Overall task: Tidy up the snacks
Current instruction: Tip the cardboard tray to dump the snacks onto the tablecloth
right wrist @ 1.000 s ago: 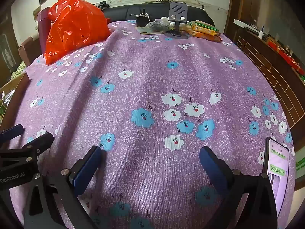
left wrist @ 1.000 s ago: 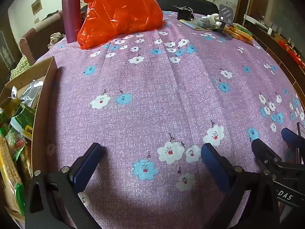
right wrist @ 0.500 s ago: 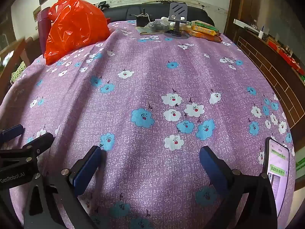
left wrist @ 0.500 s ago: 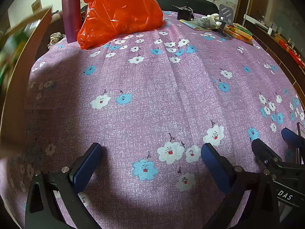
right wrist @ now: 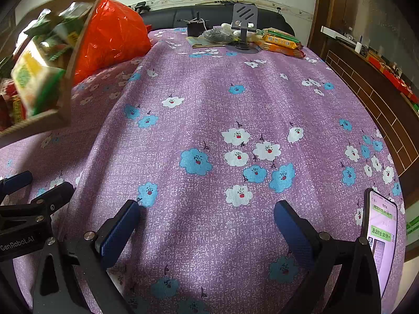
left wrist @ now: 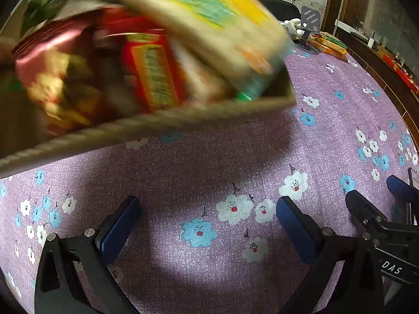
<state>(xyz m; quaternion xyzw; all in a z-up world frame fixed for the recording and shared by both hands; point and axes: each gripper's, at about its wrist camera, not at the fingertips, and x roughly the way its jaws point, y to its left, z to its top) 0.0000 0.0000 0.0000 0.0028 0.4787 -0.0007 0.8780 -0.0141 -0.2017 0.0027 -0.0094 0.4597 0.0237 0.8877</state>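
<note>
A cardboard box (left wrist: 157,120) full of snack packs hangs tilted in the air above the purple flowered tablecloth (left wrist: 235,157), its open side toward me, blurred by motion. A yellow-green pack (left wrist: 209,18) and a red pack (left wrist: 154,76) slide toward its lower edge. The box also shows at the left of the right wrist view (right wrist: 62,83). My left gripper (left wrist: 207,225) is open and empty, resting low over the cloth below the box. My right gripper (right wrist: 207,225) is open and empty, to the right of the left one.
A red plastic bag (right wrist: 115,39) sits at the back left. A phone stand (right wrist: 244,26), snack packs (right wrist: 281,43) and small items lie at the far edge. A lit phone (right wrist: 379,238) lies at the right table edge. A sofa and wooden cabinet border the table.
The cardboard box has been lifted from the table's left side, swung up and over the cloth, and tipped so its snacks slide. Both grippers have stayed still and open.
</note>
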